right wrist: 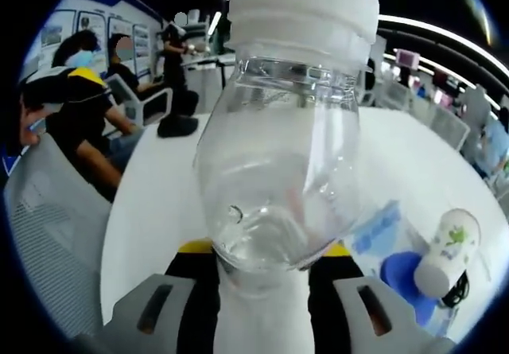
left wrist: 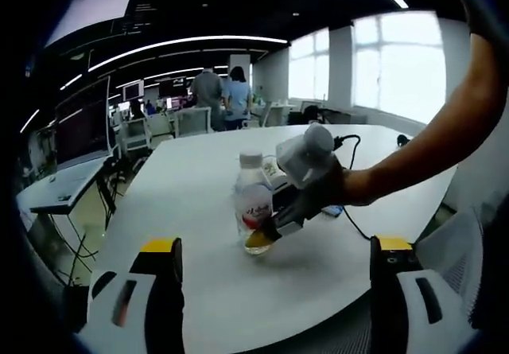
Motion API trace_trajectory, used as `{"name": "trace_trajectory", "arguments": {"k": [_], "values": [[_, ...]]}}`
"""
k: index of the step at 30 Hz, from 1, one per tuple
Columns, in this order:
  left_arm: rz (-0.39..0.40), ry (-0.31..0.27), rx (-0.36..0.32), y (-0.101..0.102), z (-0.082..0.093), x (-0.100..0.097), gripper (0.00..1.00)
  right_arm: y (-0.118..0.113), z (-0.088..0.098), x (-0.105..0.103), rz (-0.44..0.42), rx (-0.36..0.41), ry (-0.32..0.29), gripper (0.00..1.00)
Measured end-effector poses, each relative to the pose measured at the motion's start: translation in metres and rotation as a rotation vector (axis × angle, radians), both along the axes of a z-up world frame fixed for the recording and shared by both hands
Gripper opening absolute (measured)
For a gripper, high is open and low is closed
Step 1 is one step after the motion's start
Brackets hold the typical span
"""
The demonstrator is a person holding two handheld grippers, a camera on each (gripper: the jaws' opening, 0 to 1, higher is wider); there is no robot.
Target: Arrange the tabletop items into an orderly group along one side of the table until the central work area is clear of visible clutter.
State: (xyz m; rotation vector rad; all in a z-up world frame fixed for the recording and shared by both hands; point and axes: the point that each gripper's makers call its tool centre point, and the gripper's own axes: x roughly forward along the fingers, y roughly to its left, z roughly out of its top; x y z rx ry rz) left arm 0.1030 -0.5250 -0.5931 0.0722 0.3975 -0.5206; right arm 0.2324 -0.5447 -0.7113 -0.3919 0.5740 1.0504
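The right gripper [left wrist: 266,235] pinches the clear plastic bottle [left wrist: 253,203] low on its body, standing upright on the white table [left wrist: 191,187]. Nearer than the bottle, the left gripper [left wrist: 274,290] hovers with jaws spread wide, holding nothing.

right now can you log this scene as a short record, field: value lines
table: white, rounded table
bottle: clear plastic bottle, white cap, standing upright on the table
right gripper: right gripper, jaws closed around the bottle low down
left gripper: left gripper, jaws apart, holding nothing, back from the bottle
other items: white cup with green print lying over a blue object; black cable
background: people at desks
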Motion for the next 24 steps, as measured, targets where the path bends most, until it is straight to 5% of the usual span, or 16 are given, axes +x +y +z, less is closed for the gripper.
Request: {"name": "trace_trajectory", "arguments": {"k": [11, 24], "values": [[0.008, 0.007, -0.015, 0.001, -0.001, 0.001, 0.99, 0.003, 0.005, 0.014, 0.010, -0.017, -0.022, 0.38], [-0.019, -0.006, -0.021, -0.002, 0.002, 0.000, 1.00, 0.026, 0.023, 0.061, 0.010, -0.014, -0.058, 0.39]]}}
